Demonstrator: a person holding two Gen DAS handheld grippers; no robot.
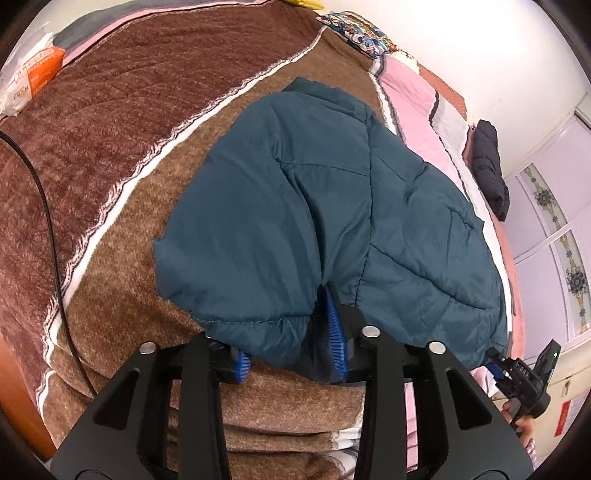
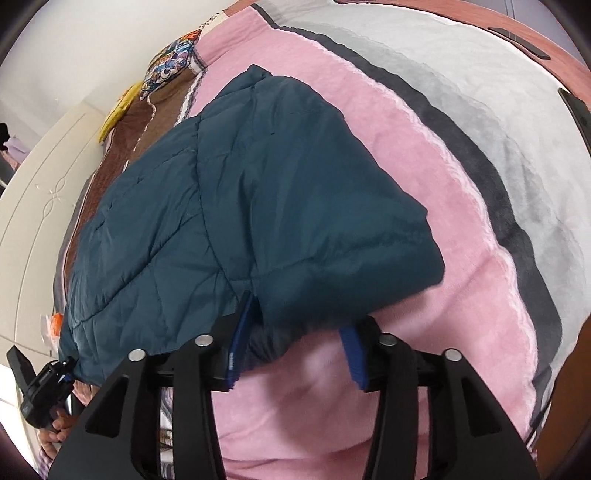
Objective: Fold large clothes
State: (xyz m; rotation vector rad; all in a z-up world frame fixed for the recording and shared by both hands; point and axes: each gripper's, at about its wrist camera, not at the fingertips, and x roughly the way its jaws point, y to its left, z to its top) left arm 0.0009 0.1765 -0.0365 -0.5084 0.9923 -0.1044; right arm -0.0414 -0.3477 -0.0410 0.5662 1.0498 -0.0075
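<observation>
A teal quilted jacket (image 1: 314,206) (image 2: 240,206) lies folded on the bed, half on the brown blanket and half on the pink one. My left gripper (image 1: 290,350) stands open at its near hem; the fabric bulges loosely between the blue pads (image 1: 336,332). My right gripper (image 2: 295,354) is open at the other near corner, where one pad (image 2: 236,343) lies against the cloth and the other (image 2: 352,358) stands clear of it. Each wrist view catches the other gripper at the jacket's far near corner, the right gripper (image 1: 524,376) and the left gripper (image 2: 44,384), each held by a hand.
Brown striped blanket (image 1: 129,129) and pink-grey blanket (image 2: 424,184) cover the bed. A black cable (image 1: 48,221) crosses the brown side. An orange-white packet (image 1: 33,77), a patterned pillow (image 1: 362,33) and a black garment (image 1: 489,170) sit at the edges. White headboard (image 2: 33,206) stands left.
</observation>
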